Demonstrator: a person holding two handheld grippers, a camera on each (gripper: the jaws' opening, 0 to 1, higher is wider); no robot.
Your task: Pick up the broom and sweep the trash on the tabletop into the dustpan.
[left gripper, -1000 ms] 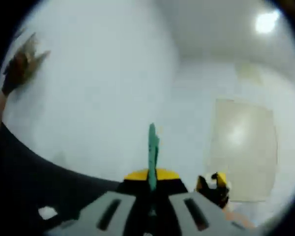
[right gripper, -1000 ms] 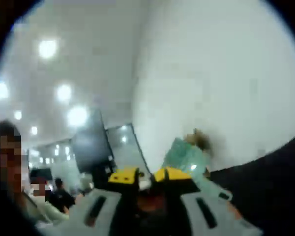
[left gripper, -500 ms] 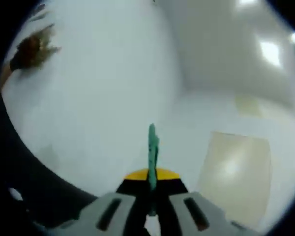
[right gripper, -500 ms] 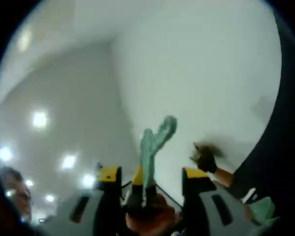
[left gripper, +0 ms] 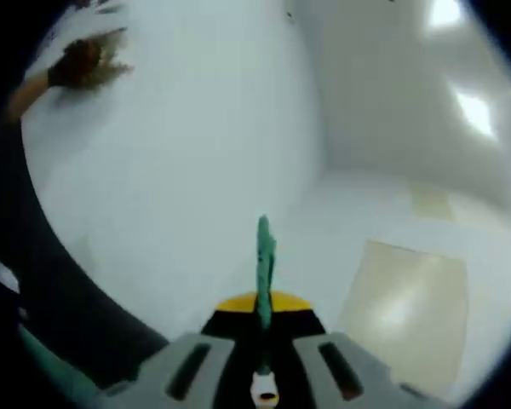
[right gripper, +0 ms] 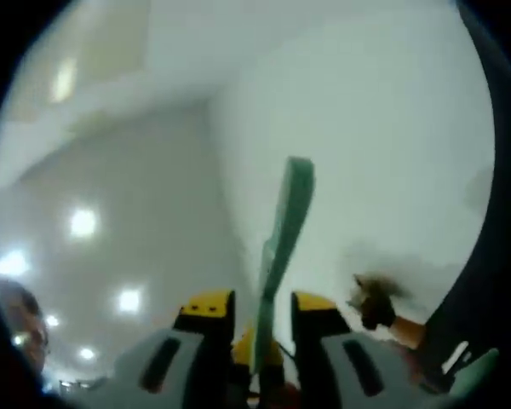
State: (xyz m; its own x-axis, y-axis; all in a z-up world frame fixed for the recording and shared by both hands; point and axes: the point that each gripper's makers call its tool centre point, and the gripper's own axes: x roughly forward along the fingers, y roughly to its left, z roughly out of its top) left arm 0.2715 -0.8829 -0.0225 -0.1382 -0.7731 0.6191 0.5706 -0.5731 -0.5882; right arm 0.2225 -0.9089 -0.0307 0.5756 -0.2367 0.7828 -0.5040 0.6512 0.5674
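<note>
Two grippers: each clamps a thin teal piece between its fingers, and both cameras are tilted up toward wall and ceiling.
Left gripper: fingers closed tight on a teal handle seen edge-on, rising straight up the middle of the left gripper view; whether it belongs to the broom or the dustpan cannot be told.
Right gripper: fingers narrow, gripping a teal strip that leans up and to the right, its flat end free in the air.
Brown bristly tuft: far upper left in the left gripper view, blurred, on a thin stem near a dark edge; a like tuft sits low right in the right gripper view, beside the right finger.
Open room: a broad white wall stretches ahead of both grippers.
Edges: a dark curved border runs along the left of the left gripper view.
Worktop and trash: too blurred to locate.
</note>
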